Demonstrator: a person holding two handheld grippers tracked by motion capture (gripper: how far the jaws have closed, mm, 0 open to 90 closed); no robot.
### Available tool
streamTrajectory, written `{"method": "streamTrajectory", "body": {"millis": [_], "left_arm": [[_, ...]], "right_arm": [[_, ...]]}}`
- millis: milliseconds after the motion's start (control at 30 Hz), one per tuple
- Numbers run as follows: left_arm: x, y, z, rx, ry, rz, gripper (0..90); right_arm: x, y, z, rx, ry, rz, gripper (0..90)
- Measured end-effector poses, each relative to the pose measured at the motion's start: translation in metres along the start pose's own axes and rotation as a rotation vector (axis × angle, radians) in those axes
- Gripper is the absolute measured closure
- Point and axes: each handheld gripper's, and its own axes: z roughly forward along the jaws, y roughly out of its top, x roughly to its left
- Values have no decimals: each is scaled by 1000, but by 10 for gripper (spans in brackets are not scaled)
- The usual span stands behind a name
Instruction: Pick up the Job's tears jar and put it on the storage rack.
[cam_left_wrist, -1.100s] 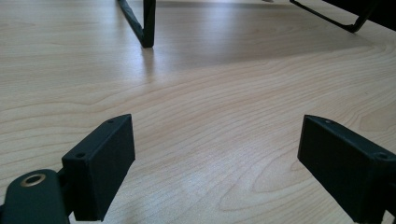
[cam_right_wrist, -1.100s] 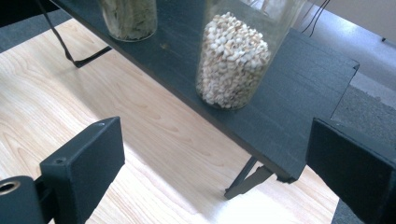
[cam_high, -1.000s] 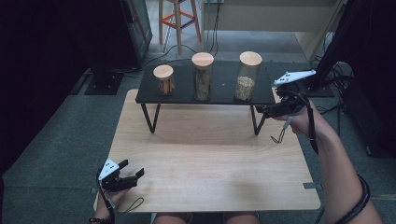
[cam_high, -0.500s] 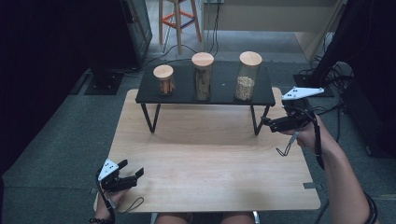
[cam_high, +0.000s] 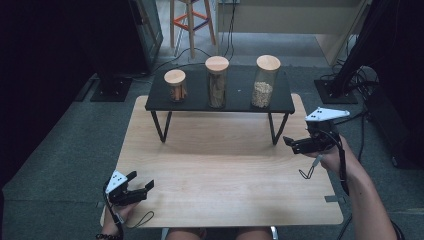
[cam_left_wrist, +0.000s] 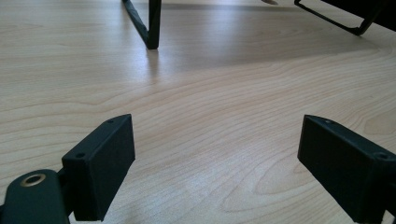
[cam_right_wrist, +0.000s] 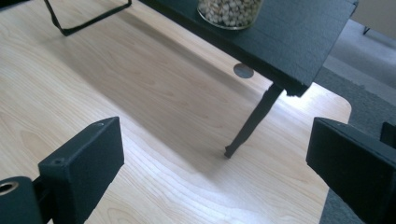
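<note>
Position: my right hand-held gripper (cam_high: 292, 145) hangs above the table (cam_high: 225, 200) at its right edge, just beside the right leg of the black shelf (cam_high: 235, 103); jaws spread wide, nothing between them.
Nearest item: jar of pale grains (cam_high: 264, 81), upright at the shelf's right end, wooden lid on; in the right gripper view its base (cam_right_wrist: 229, 11) sits above and ahead of my jaws, well apart from them.
Other jars: tall middle jar (cam_high: 217, 81) and short left jar (cam_high: 175, 85), each standing apart from its neighbour.
Left side: my left hand-held gripper (cam_high: 142, 184) low at the near left corner of the table, jaws also spread and empty (idle, by my judgement).
Risk one: I am below shelf level; a straight rise could catch the shelf edge (cam_right_wrist: 299, 88) and rock all three jars.
Risk two: smooth glass, heavy fill; a grip near the lid may slip or tip the jar.
Risk three: trailing cable (cam_high: 344, 165) may snag on the shelf leg (cam_right_wrist: 252, 119).
Precaution: approach level, from the front.
</note>
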Motion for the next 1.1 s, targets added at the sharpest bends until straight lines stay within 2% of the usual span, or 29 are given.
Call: {"method": "streamTrajectory", "body": {"millis": [167, 400, 667, 833, 1033, 1100], "left_arm": [[-1, 0, 0, 2, 4, 3, 112], [-2, 0, 0, 4, 7, 6, 112], [-3, 0, 0, 3, 10, 12, 112], [-3, -1, 0, -1, 5, 19, 112], [-4, -1, 0, -1, 9, 17, 112], [-4, 0, 0, 0, 10, 19, 112]], "right_arm": [[-2, -11, 1, 9, -1, 23, 38], [0, -26, 5, 25, -16, 24, 38], [0, -47, 11, 37, -8, 45, 38], [2, -62, 13, 18, -5, 51, 38], [9, -78, 20, 33, -24, 43, 38], [9, -85, 22, 27, -17, 47, 38]]}}
